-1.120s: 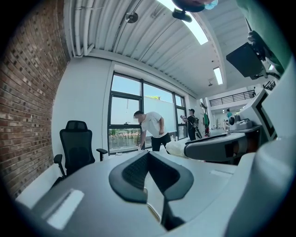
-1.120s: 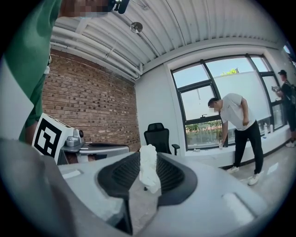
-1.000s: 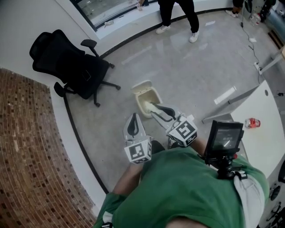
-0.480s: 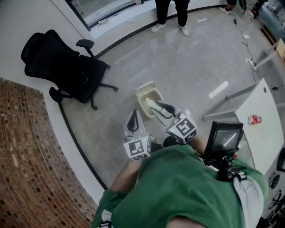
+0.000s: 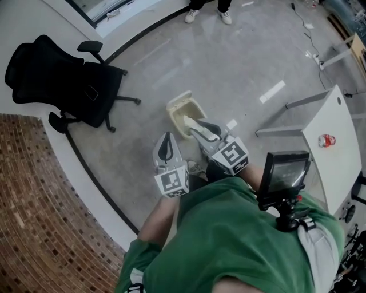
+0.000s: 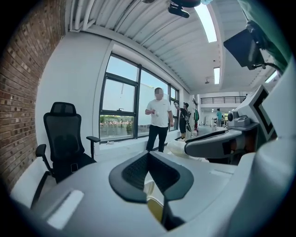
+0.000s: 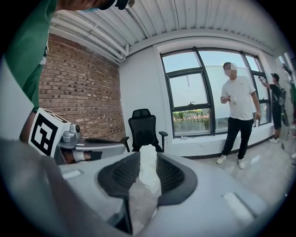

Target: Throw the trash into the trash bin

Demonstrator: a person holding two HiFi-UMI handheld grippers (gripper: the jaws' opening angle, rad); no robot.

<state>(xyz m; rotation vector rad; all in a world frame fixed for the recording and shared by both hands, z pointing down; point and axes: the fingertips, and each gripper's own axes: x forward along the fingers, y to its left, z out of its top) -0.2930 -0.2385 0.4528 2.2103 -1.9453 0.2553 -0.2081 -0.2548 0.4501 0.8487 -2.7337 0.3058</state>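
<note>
A cream trash bin [image 5: 184, 109] stands open on the grey floor ahead of me. My right gripper [image 5: 192, 127] reaches over its near rim, shut on a crumpled white piece of trash [image 5: 187, 121]. In the right gripper view the trash [image 7: 148, 171] stands pinched between the black pads of the right gripper [image 7: 149, 162]. My left gripper [image 5: 167, 137] hangs a little left of and short of the bin. The left gripper view shows the left gripper [image 6: 149, 159] with its pads meeting at the tips and nothing held.
A black office chair [image 5: 63, 80] stands to the left by a brick wall [image 5: 34, 206]. At the right is a white table [image 5: 337, 114] with a red can [image 5: 325, 140]. A person's shoes [image 5: 207, 14] show at the top, near the window.
Both grippers have moved forward and lower, nearer the bin. The right one still holds the white trash. The chair and bin have shifted left and up in the picture.
</note>
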